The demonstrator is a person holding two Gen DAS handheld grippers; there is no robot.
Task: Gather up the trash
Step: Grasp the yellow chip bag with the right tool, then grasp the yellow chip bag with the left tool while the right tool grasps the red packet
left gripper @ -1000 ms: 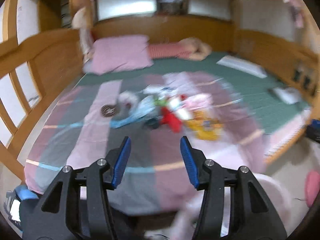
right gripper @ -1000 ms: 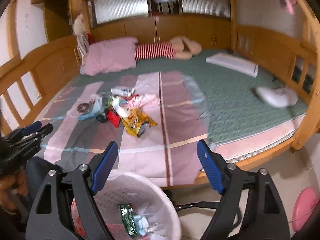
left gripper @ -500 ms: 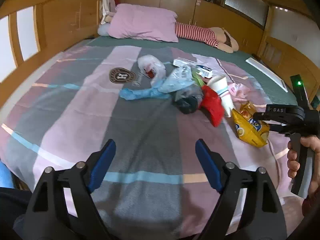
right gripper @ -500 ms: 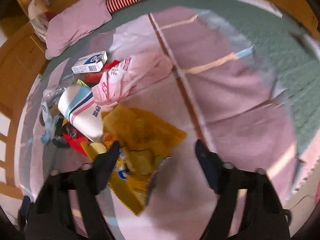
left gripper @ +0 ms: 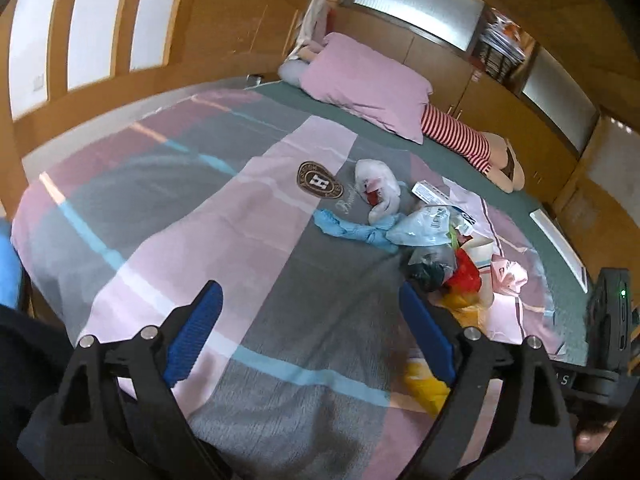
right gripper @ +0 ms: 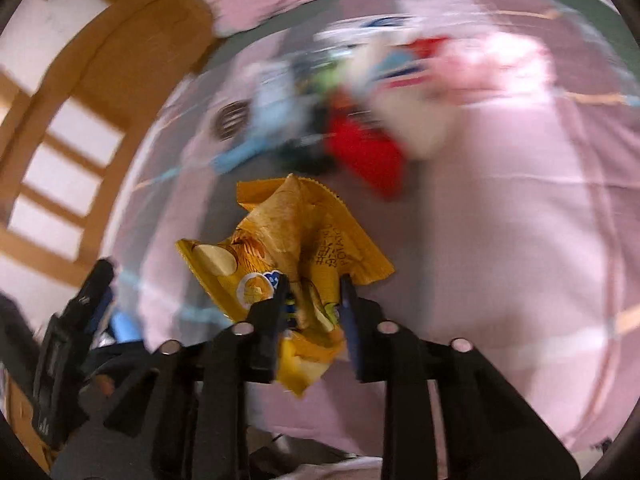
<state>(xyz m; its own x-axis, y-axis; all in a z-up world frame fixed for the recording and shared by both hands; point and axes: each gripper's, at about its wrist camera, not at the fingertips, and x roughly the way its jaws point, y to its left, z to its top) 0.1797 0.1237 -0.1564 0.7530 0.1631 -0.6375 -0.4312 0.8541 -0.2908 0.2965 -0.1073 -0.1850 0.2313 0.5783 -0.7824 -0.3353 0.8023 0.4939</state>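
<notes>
While the left wrist view looks down over the bed, the left gripper (left gripper: 308, 328) hangs above the striped blanket (left gripper: 248, 272) near its front edge, and its jaws stand wide apart and are opening further, with nothing between them. A heap of trash lies toward the right side of the blanket: a white plastic bag (left gripper: 378, 190), a twisted blue bag (left gripper: 348, 230), a clear bag (left gripper: 424, 226), a dark bag (left gripper: 430, 274), a red wrapper (left gripper: 464, 274), a paper cup (left gripper: 480, 248) and a pink bag (left gripper: 508, 276). A round brown badge (left gripper: 319, 180) is printed on the blanket just left of the white bag. At the head of the bed there is a pink pillow (left gripper: 368, 84), and a striped soft toy (left gripper: 460, 140) lies beside it. The body of the right gripper (left gripper: 612, 320) shows at the right border of this view.

In the right wrist view, the right gripper (right gripper: 314, 300) is low over the blanket (right gripper: 500, 240), and a crumpled yellow snack bag (right gripper: 296, 240) is between its two fingers. The bag's lower part sits in the gap, and the jaws are opening a little; whether the pads really press the bag, I cannot tell for sure. The bag lies nearer to the front edge of the blanket than the rest of the trash, apart from the heap. The heap behind it is blurred; only the red wrapper (right gripper: 368, 156) and the paper cup (right gripper: 412, 120) can be made out. The left gripper (right gripper: 76, 328) is at the lower left border.
</notes>
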